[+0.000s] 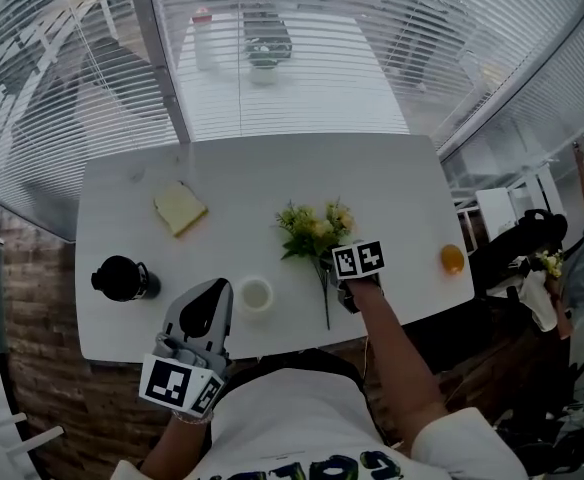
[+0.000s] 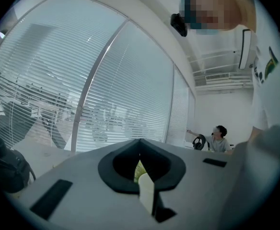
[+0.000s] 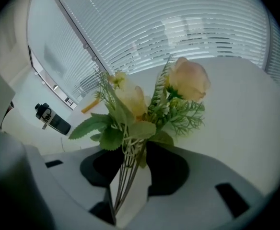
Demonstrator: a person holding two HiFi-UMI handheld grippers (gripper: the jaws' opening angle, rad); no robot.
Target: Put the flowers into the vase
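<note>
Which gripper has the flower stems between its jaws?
The right gripper: the green stems of the flowers run between its parted jaws. The left gripper is shut and empty, next to the white vase.

- Right gripper: in the head view, fingers hidden beneath its marker cube.
- Flowers: lower stems partly covered there.
- Black bottle: cut off by the left gripper view's edge.
- Orange item on the table: too small to identify.
- Things behind the blinds: blurred.
</note>
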